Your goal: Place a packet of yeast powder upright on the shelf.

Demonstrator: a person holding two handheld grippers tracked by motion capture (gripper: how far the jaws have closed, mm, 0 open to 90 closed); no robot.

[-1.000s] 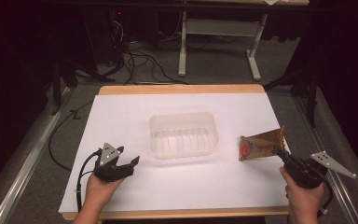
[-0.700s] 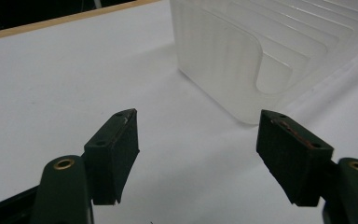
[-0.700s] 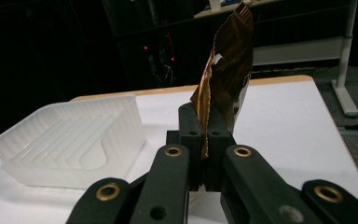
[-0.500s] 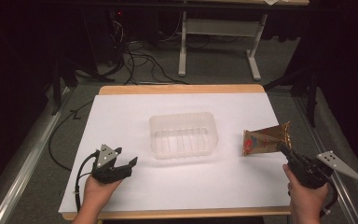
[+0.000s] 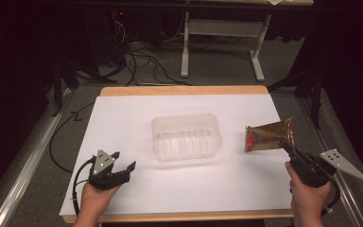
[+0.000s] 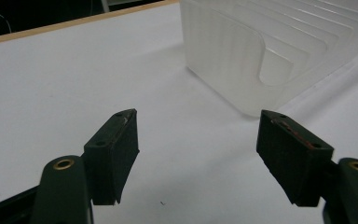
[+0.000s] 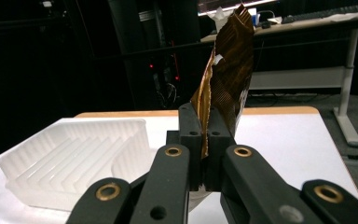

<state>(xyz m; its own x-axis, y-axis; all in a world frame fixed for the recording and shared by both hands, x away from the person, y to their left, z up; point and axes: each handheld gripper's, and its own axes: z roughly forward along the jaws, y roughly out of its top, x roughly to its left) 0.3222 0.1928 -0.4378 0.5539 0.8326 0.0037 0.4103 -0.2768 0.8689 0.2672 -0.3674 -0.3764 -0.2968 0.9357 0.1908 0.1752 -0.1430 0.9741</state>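
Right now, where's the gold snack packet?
The gold snack packet is on the high view's right side, pinched at one edge by the right tool, just right of the clear plastic tray.

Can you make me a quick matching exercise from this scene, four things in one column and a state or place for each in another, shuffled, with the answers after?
Column one:
1. left gripper
2. right gripper
3. clear plastic tray
4. gold foil packet

Column two:
A. sits empty in the middle of the white table
B. pinched along one edge, to the right of the tray
C. jaws wide apart, nothing between them
D. jaws closed on something

Pairs: 1-C, 2-D, 3-A, 4-B
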